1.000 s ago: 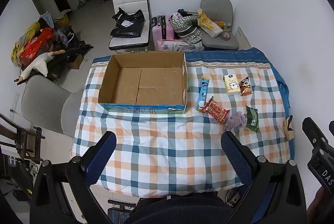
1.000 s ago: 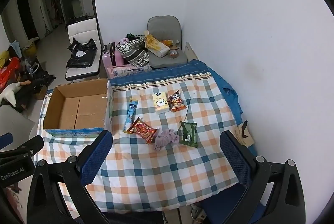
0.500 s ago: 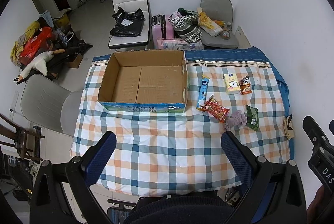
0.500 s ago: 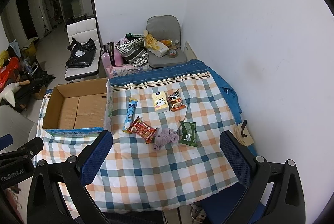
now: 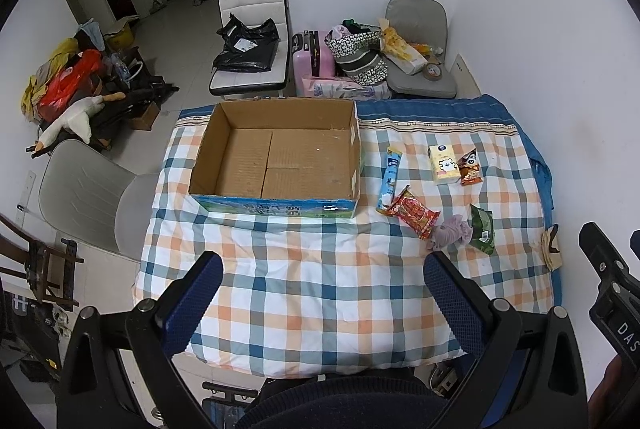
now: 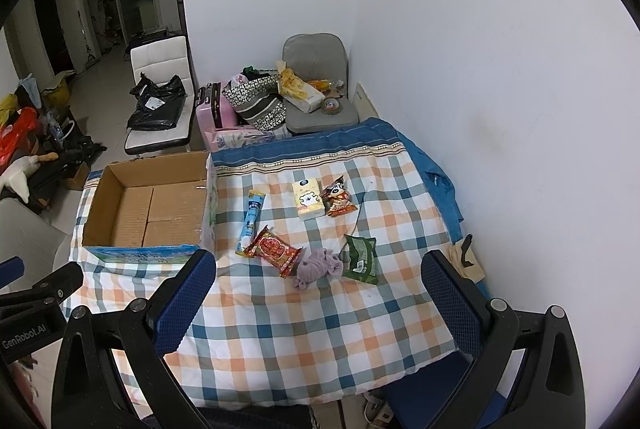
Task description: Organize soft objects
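Since a second earlier almost nothing had shifted; my view only drifted slightly over the checked tabletop (image 5: 304, 293). The left hand-held gripper (image 5: 322, 293) and the right hand-held gripper (image 6: 318, 293) both hung above it, fingers wide apart and empty. The soft items lay untouched at my right's twelve o'clock: red packet (image 6: 274, 249), purple cloth (image 6: 318, 267), green pouch (image 6: 362, 259). The empty cardboard box (image 6: 148, 207) sat at ten o'clock. I judged it best to start on the bunched cloth, pinching its middle.

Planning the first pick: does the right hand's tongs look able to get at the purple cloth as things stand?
Probably yes. The right tongs are open and empty, and the purple cloth lies uncovered ahead of them, though the red snack packet and green packet flank it closely.
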Available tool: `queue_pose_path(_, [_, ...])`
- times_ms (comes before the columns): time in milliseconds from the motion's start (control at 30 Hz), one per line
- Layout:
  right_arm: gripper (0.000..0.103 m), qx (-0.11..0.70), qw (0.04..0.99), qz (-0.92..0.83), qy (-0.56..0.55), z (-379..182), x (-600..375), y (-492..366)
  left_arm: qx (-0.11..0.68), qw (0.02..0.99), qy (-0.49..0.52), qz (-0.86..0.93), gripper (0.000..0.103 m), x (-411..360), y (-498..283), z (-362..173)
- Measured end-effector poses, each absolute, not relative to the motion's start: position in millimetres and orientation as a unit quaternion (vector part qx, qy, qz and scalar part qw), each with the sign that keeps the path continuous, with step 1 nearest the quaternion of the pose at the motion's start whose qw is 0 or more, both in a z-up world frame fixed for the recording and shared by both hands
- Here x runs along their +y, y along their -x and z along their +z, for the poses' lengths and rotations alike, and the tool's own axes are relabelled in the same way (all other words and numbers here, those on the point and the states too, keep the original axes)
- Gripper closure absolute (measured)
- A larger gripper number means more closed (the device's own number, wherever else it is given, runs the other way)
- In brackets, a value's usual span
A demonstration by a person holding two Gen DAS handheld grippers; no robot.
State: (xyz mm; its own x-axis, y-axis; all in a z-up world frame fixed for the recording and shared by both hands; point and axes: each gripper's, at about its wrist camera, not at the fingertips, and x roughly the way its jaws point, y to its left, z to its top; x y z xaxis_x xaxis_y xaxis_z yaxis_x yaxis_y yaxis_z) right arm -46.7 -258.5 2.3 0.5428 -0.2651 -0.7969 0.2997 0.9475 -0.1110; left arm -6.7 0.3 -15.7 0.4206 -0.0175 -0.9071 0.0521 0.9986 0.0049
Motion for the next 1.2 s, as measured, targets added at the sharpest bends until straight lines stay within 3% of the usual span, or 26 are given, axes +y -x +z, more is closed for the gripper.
queue_pose_path(1200, [0.0, 0.445, 0.883, -0.149, -0.013, 12.8, -253.2, 40.9, 0.535, 0.844, -0.014, -0.022, 0.0, 1.3, 7.2, -15.1])
